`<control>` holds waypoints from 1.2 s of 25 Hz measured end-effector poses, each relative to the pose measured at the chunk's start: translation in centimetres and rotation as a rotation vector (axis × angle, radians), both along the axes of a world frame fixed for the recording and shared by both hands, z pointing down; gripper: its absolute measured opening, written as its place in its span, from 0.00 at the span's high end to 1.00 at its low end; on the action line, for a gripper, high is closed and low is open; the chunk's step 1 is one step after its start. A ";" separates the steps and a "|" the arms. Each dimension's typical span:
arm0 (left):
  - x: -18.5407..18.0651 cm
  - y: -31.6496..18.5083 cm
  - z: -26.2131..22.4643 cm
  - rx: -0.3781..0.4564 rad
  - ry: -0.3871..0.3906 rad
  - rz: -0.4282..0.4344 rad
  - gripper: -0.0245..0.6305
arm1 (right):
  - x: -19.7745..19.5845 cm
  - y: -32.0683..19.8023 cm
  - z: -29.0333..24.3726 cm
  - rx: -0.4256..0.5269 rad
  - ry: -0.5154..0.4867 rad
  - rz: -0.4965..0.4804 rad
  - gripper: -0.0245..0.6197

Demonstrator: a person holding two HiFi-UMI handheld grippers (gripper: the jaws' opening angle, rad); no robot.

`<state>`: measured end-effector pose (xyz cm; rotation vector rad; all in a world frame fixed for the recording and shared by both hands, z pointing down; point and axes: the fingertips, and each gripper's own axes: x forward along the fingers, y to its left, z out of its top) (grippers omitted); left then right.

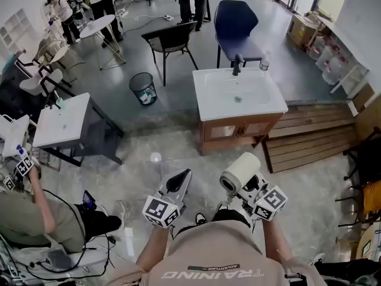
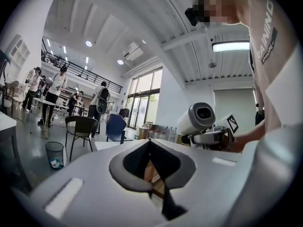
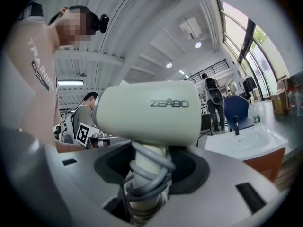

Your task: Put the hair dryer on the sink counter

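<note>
A white hair dryer (image 1: 240, 171) with its grey cord wound round the handle stands upright in my right gripper (image 1: 243, 188), whose jaws are shut on the handle. In the right gripper view the barrel (image 3: 149, 110) fills the middle above the jaws (image 3: 150, 171). My left gripper (image 1: 178, 180) is held beside it, shut with nothing in it; in its own view the pads (image 2: 137, 162) meet and the hair dryer (image 2: 201, 119) shows to the right. The white sink counter (image 1: 205, 100) on a wooden cabinet stands ahead across the floor, with a black faucet (image 1: 237, 64).
A second white sink table (image 1: 59, 121) stands to the left, with a person seated on the floor (image 1: 36, 213) near it. Beyond are a bin (image 1: 143, 88), a black chair (image 1: 169, 40) and a blue chair (image 1: 235, 22). Wooden steps (image 1: 309, 136) lie right of the counter.
</note>
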<state>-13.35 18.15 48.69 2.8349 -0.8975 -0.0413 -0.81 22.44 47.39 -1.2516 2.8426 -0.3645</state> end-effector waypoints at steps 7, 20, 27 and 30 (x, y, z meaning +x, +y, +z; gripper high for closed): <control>2.8 -3.4 0.0 0.025 -0.063 -0.051 0.95 | 2.1 -3.0 0.4 0.016 -0.011 -0.057 0.62; 8.1 -8.7 -3.4 0.017 -0.024 -0.134 0.95 | 9.1 -9.8 -0.5 0.055 -0.029 -0.079 0.62; 7.7 -10.6 -2.9 0.001 -0.063 -0.192 0.95 | 9.8 -12.1 0.2 0.031 -0.062 -0.101 0.62; 7.4 -11.7 -2.7 -0.003 -0.059 -0.200 0.95 | 9.4 -13.5 0.4 0.017 -0.077 -0.101 0.62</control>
